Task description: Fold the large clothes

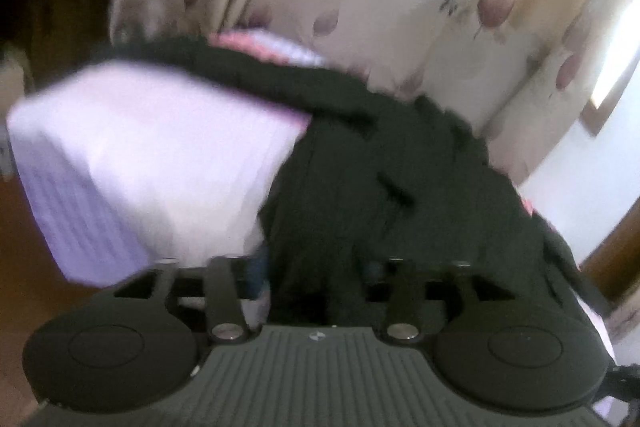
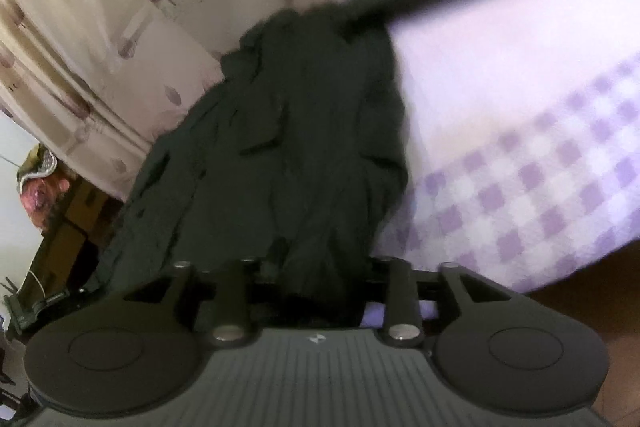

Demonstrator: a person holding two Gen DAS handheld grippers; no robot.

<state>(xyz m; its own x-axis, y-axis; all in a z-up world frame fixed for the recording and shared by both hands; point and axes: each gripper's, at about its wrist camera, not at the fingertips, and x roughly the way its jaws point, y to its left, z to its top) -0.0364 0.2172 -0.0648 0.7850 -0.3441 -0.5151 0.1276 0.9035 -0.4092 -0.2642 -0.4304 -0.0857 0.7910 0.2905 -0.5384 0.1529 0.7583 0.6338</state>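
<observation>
Gripping bunched dark garment (image 1: 360,195) in both left gripper (image 1: 316,291) and right gripper (image 2: 320,291), fingers closed on cloth, lifted over checked bed (image 2: 540,167) with curtain (image 1: 400,7) beyond; mid-lift judged, next needs spreading flat

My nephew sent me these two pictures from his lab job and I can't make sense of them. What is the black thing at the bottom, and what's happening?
No robot here: a person holds a hand-held gripper in each hand, each with a wide-angle camera looking forward. The black shape at the bottom is the gripper itself. One picture is from the left gripper, the other from the right gripper. Both meet a large dark garment, which drapes over a bed with a lilac checked cover; flowered curtains hang behind. The cloth bunches into each gripper's jaws, so both seem to grip it, though blur hides the contact.
</observation>
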